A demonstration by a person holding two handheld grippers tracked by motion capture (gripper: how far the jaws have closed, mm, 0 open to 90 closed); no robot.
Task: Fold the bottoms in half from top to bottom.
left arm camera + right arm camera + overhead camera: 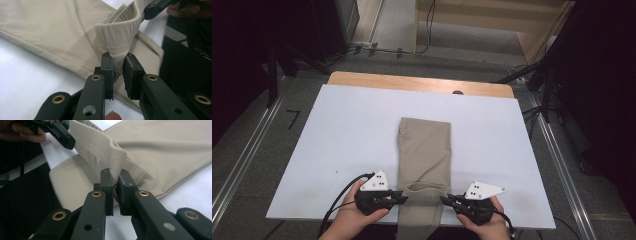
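At desk (352, 125) near edge, beige folded garment (424, 145) w/ ribbed collar, left tool (401, 199) & right tool (446, 200) each clamped on collar sides.

Beige fine-mesh knit garment (424, 150), folded into a long narrow strip, flat at frame centre, ribbed collar raised near bottom edge, lower end overhanging the table.

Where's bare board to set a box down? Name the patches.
Bare white board lies left of the beige garment, right of it, and beyond its far edge. The near edge is crowded: left gripper and right gripper pinch the garment there.
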